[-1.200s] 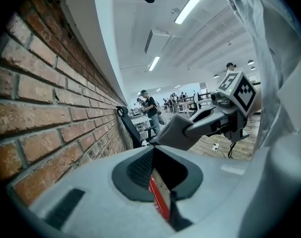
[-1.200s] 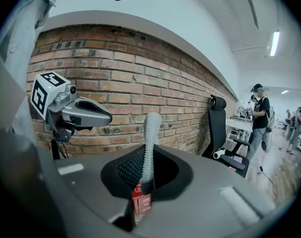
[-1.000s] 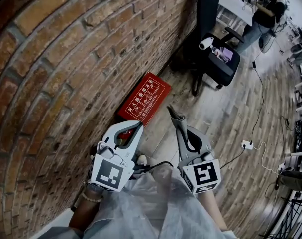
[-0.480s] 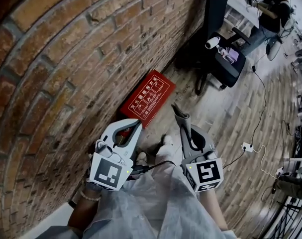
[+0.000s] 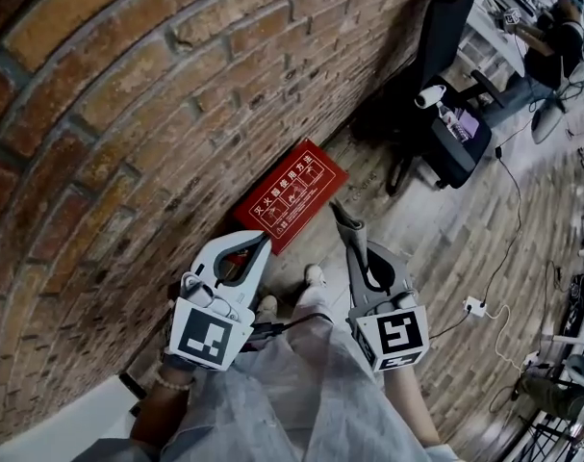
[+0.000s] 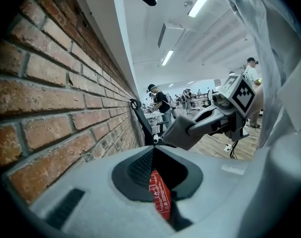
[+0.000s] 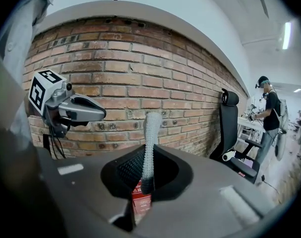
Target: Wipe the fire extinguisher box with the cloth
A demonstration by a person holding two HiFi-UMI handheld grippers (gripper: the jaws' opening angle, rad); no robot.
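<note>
at right gripper (image 5: 351, 243), one grey cloth (image 7: 150, 138)

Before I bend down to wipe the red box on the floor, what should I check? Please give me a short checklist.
1. Cloth gripped: ok. The grey cloth is clamped in the shut jaws of the right gripper.
2. Other gripper free: ok. The left gripper is shut with nothing between its jaws.
3. Cloth on the box: not ok. The red box lies on the floor against the brick wall, ahead of both grippers and apart from them.
4. Top of the box free: ok. Nothing lies on it.
5. Way to the box: ok. The chair and the cable are off to the right.
6. Where the dirt is: cannot tell.
</note>
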